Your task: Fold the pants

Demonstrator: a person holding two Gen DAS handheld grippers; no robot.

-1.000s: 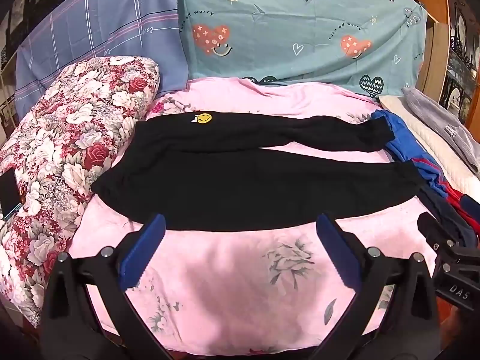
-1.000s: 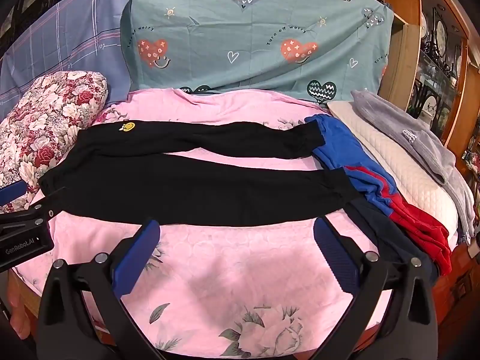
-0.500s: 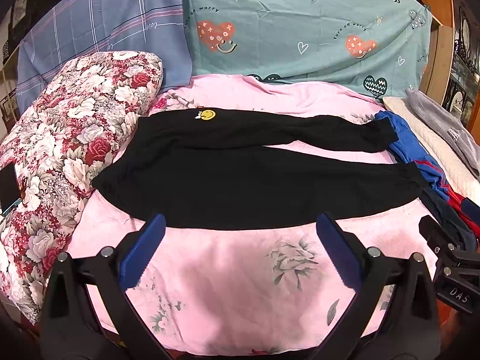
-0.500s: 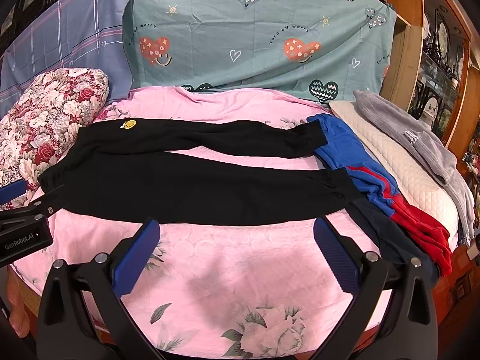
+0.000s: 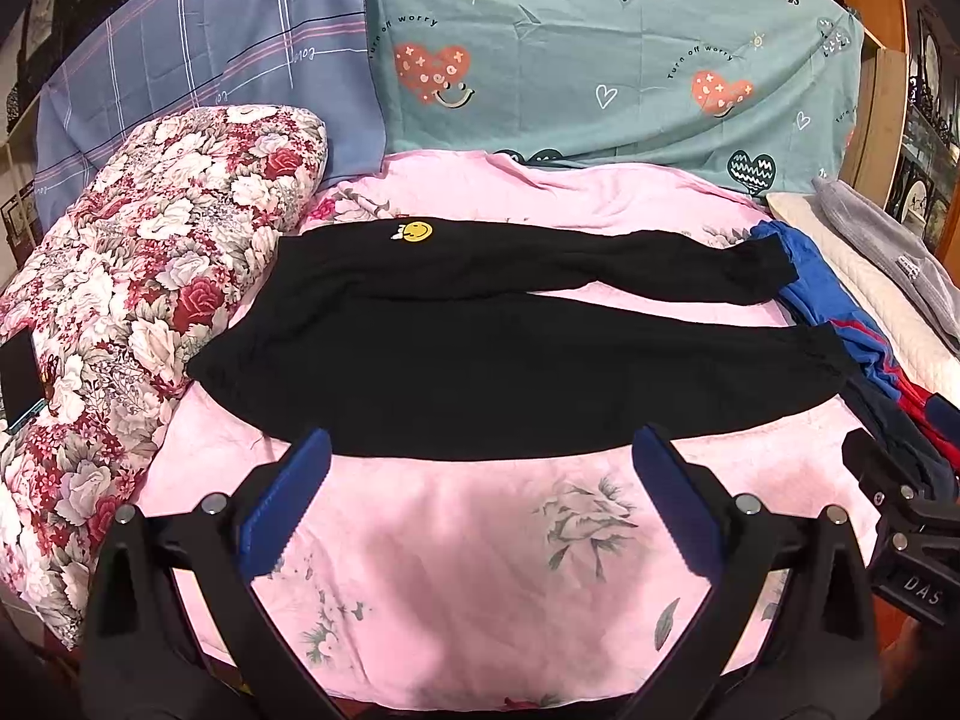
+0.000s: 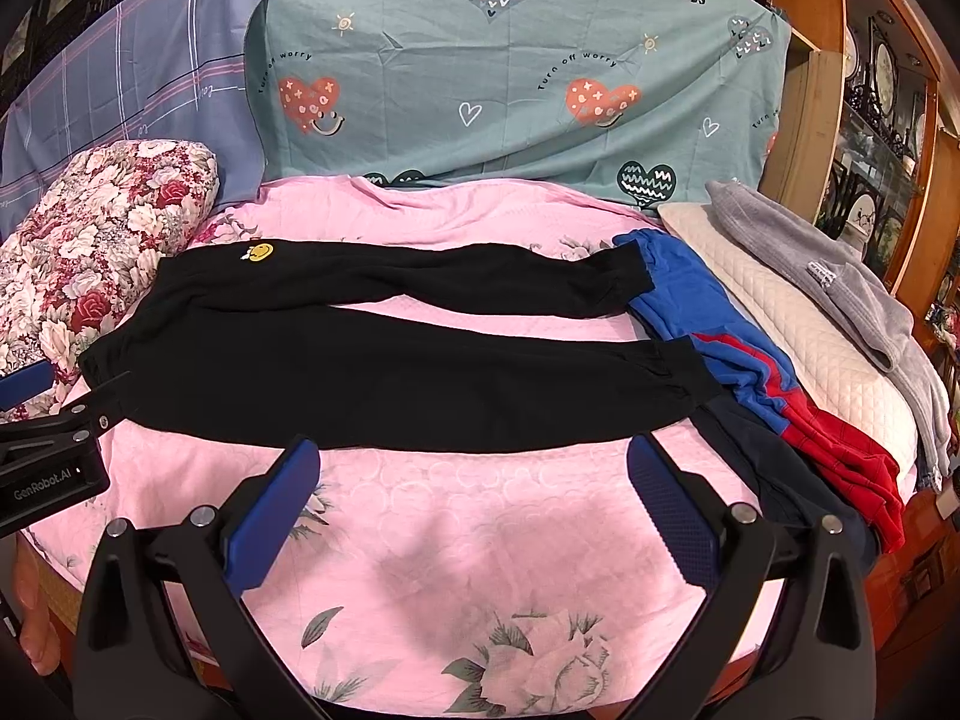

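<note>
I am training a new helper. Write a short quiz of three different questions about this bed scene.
1. True or false: the black pants lie spread flat with both legs apart.
2. What touches the leg cuffs? A) floral quilt B) blue and red garment C) grey garment
3. Fill in: the left gripper and right gripper are both ____ and hold nothing.

Key: 1 true; 2 B; 3 open.
</note>
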